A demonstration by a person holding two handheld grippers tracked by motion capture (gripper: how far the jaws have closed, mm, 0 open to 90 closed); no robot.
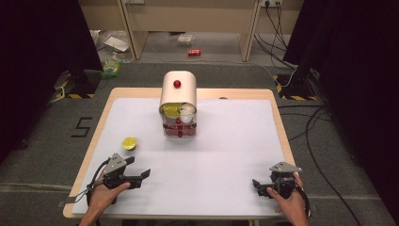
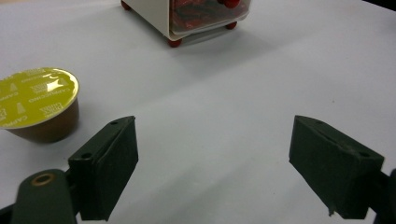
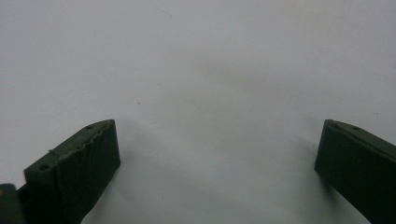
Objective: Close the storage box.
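Observation:
A coffee capsule with a yellow-green foil lid and brown cup stands on the white table, left of centre; in the left gripper view the capsule is just beyond and to the left of my left jaw. My left gripper hovers open near the front left edge with nothing between its jaws. Near the front right edge my right gripper stands open over bare table. A cream capsule dispenser with a red knob stands at the back centre, holding yellow and white capsules above a clear drawer of red ones.
The dispenser's drawer and red feet appear at the top of the left gripper view. The white mat lies bare between the grippers. Cables, a can and litter lie on the floor beyond the table.

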